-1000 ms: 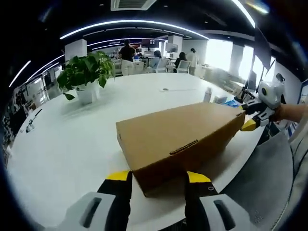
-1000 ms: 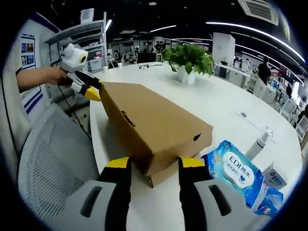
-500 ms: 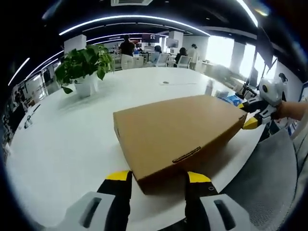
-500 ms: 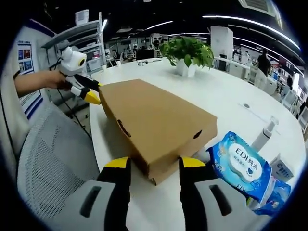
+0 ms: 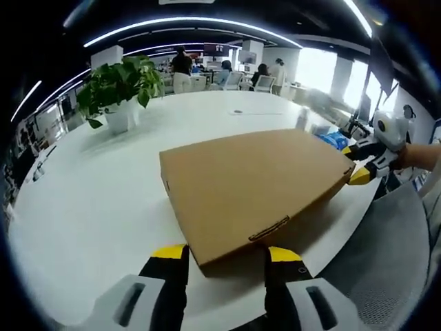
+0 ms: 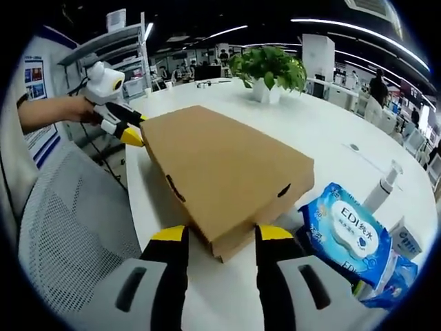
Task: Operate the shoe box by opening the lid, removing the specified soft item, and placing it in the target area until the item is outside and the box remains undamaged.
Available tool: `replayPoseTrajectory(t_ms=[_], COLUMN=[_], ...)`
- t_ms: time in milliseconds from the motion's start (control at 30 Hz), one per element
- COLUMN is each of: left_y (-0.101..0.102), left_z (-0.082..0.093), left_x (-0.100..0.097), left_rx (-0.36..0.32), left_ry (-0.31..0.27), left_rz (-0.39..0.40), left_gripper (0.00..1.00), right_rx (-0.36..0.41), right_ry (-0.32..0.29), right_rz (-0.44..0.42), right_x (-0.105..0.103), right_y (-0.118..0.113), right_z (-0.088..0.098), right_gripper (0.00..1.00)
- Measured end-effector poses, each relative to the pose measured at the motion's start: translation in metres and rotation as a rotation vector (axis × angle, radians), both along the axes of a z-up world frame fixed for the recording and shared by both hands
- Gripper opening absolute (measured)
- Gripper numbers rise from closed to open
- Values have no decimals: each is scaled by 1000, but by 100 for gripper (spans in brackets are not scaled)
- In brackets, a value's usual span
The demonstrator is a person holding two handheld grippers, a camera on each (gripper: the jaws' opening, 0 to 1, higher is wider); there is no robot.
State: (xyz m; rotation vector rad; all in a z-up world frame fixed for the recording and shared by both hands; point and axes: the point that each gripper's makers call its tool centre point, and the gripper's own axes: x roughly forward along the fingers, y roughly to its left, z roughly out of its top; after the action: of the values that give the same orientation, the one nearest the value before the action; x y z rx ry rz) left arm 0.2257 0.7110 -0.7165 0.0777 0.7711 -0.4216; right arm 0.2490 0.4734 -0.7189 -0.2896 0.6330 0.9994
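Lid (image 5: 255,186) tilted higher, corners between both jaws.

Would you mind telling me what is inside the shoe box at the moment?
That cannot be seen: the cardboard lid covers the shoe box, and nothing shows through its small side holes. The left gripper and right gripper sit at opposite ends.

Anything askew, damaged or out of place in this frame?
Nothing stands out. The cardboard shoe box looks closed and undented on the white table, a gripper at each end. The blue wipes pack lies beside it, unspilled.
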Motion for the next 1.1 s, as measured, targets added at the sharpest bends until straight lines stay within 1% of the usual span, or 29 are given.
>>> replayPoseTrajectory(t_ms=[333,767,1100], left_y=[0,1,1], left_z=[-6,-8,-9], left_x=[2,9,24], left_rx=[3,-9,3], left_ry=[21,32,33], left_rz=[-4,-3,-10], left_gripper=[44,44,45], right_rx=[-21,-10,1], right_ry=[3,13,17], right_rz=[-8,-19,-28], right_x=[0,7,18], right_y=[1,1,2], right_z=[-6,-8,-8], right_gripper=[34,34,34])
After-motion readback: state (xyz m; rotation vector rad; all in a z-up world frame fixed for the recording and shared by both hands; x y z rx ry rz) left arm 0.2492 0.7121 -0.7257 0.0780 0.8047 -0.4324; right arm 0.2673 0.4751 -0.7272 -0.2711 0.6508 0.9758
